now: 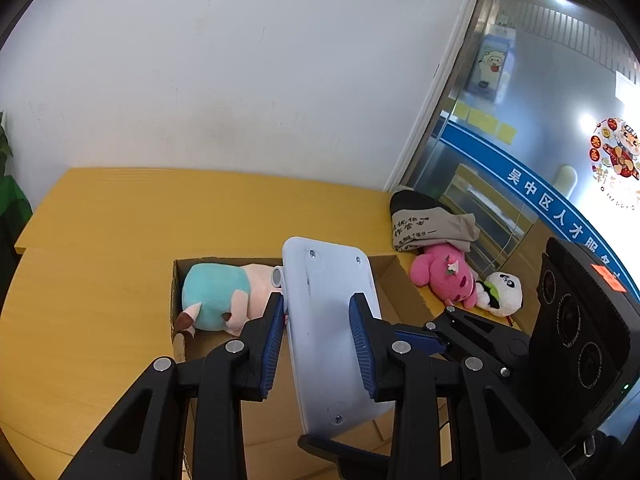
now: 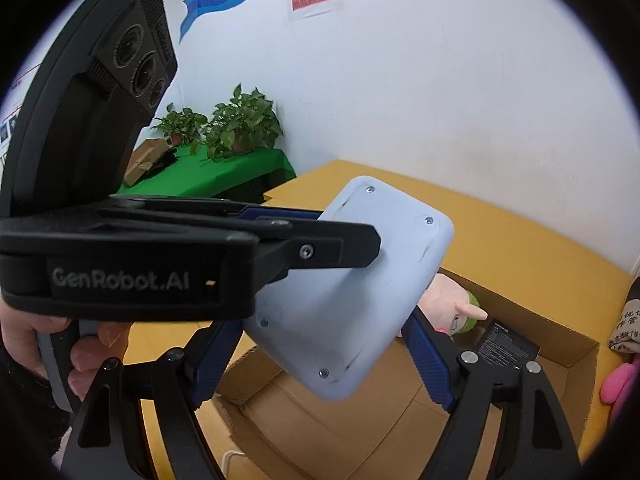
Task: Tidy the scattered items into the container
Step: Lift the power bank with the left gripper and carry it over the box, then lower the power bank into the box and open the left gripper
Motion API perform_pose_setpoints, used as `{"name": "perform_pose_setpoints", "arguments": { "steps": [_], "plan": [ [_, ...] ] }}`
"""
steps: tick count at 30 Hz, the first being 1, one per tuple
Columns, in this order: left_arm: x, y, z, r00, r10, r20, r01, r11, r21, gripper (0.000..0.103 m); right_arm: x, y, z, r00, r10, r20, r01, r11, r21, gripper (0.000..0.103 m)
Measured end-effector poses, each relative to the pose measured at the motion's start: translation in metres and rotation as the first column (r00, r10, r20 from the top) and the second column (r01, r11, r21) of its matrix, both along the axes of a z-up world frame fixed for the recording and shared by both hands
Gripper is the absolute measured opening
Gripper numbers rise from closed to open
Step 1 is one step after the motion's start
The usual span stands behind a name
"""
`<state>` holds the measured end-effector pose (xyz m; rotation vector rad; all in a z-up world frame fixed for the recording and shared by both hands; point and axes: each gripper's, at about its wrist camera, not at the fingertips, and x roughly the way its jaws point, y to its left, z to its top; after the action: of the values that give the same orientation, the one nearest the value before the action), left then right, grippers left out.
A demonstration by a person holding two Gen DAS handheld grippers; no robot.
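Both hand-held grippers carry one thing between them: a pale blue-grey flat device (image 1: 332,336), underside up with screws showing, held in the air above the open cardboard box (image 1: 400,276) that sits on the yellow surface (image 1: 100,280).

Farthest left of the left hand-held gripper (image 1: 318,344), inside the box, lies a teal and pink plush (image 1: 220,296). That gripper's blue pads are closed on the device's two long sides, so the device's long axis runs straight out ahead of it, over the box. Just to its right, the right hand-held gripper (image 2: 326,356) comes in from the side with its jaws spread wide across the same device; they appear to press on its edges, though the contact is partly hidden behind the body. In the right wrist view the device lies diagonally, its far end up and to the right.

Beyond and to the right of both grippers, outside the box, rest a folded grey cloth (image 1: 432,224), a pink plush (image 1: 444,276) and a small panda plush (image 1: 502,292).

The box floor lies directly below and slightly ahead of the grippers, so the coming move is likely a joint lowering, with neither hand clearly nearer.
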<state>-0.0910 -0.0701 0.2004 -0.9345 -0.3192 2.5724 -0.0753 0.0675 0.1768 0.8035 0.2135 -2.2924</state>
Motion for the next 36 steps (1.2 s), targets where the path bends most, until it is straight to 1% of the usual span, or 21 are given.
{"name": "perform_pose_setpoints", "arguments": {
  "steps": [1, 3, 5, 7, 9, 14, 16, 22, 26, 28, 34, 36],
  "plan": [
    [-0.004, 0.0, -0.005, 1.0, -0.002, 0.011, 0.002, 1.0, 0.001, 0.034, 0.003, 0.011, -0.005, 1.0, -0.008, 0.011, 0.008, 1.0, -0.003, 0.078],
    [-0.012, -0.002, -0.017, 0.999, -0.01, 0.038, 0.01, 1.0, 0.008, 0.034, -0.007, 0.022, -0.014, 0.999, -0.028, 0.04, 0.028, 1.0, -0.014, 0.07],
    [-0.022, -0.003, -0.035, 0.996, -0.03, 0.081, 0.029, 0.999, 0.02, 0.034, -0.021, 0.028, -0.025, 0.997, -0.043, 0.071, 0.045, 0.999, -0.014, 0.068],
    [-0.03, -0.001, -0.054, 0.992, -0.033, 0.118, 0.031, 0.999, 0.016, 0.034, -0.034, 0.032, -0.041, 0.993, -0.047, 0.105, 0.047, 0.999, 0.003, 0.068],
    [-0.037, -0.004, -0.073, 0.987, -0.029, 0.158, 0.024, 0.999, 0.035, 0.034, -0.041, 0.03, -0.059, 0.989, -0.052, 0.14, 0.048, 0.998, 0.028, 0.068],
    [-0.047, -0.009, -0.118, 0.968, -0.034, 0.25, 0.014, 0.997, 0.082, 0.034, -0.052, 0.006, -0.102, 0.968, -0.051, 0.244, 0.042, 0.998, 0.042, 0.068],
    [-0.05, -0.01, -0.13, 0.959, -0.031, 0.28, 0.007, 0.996, 0.086, 0.034, -0.056, 0.004, -0.114, 0.96, -0.051, 0.274, 0.038, 0.998, 0.052, 0.068],
    [-0.059, -0.013, -0.151, 0.933, -0.013, 0.359, -0.023, 0.995, 0.095, 0.034, -0.069, 0.003, -0.136, 0.937, -0.043, 0.348, 0.025, 0.998, 0.056, 0.068],
    [-0.064, -0.02, -0.163, 0.919, 0.012, 0.395, -0.041, 0.997, 0.067, 0.034, -0.074, -0.002, -0.153, 0.909, -0.038, 0.415, 0.018, 0.998, 0.052, 0.068],
    [-0.067, -0.02, -0.161, 0.919, 0.036, 0.393, -0.053, 0.998, 0.032, 0.034, -0.08, -0.003, -0.161, 0.89, -0.037, 0.453, 0.024, 0.999, 0.035, 0.068],
    [-0.085, -0.016, -0.163, 0.906, 0.079, 0.417, -0.058, 0.996, -0.063, 0.034, -0.102, 0.0, -0.174, 0.836, -0.05, 0.546, 0.083, 0.996, -0.035, 0.068],
    [-0.087, -0.014, -0.165, 0.903, 0.093, 0.418, -0.06, 0.994, -0.091, 0.034, -0.106, 0.001, -0.18, 0.817, -0.048, 0.575, 0.095, 0.994, -0.052, 0.07]
  ]
}}
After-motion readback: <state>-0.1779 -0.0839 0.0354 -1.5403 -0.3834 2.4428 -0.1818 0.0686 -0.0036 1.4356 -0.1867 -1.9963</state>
